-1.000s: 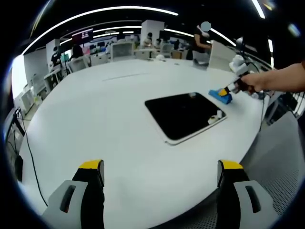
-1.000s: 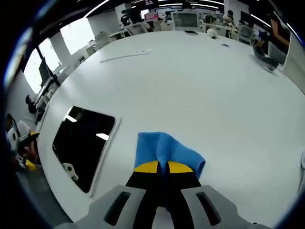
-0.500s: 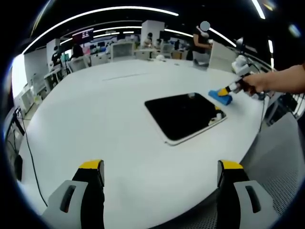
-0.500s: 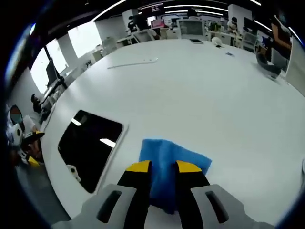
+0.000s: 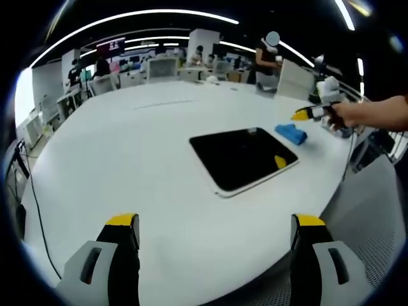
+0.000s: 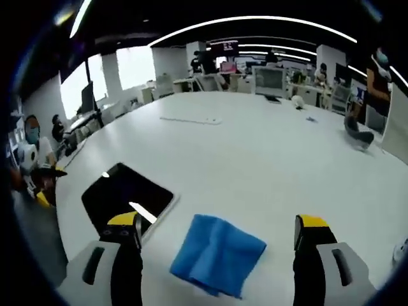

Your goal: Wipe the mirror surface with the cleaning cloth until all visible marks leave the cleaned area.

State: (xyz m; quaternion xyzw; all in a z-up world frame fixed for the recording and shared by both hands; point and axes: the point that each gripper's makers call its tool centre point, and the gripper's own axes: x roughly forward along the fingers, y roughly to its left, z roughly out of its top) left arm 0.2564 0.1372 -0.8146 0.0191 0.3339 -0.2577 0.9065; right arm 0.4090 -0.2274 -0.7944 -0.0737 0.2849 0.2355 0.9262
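Leftmost, my left claw (image 5: 213,239) hangs with jaws spread wide over the white tabletop (image 5: 127,166), gripping nothing. Ahead of it lies the mirror (image 5: 243,156), a dark rectangular panel with a pale frame, flat on the tabletop. Just beyond the mirror's far right corner rests the blue cleaning cloth (image 5: 291,134), folded and loose. Rightmost, my right claw (image 6: 217,239) hovers above the cloth with jaws spread apart, the cloth lying between them, untouched.
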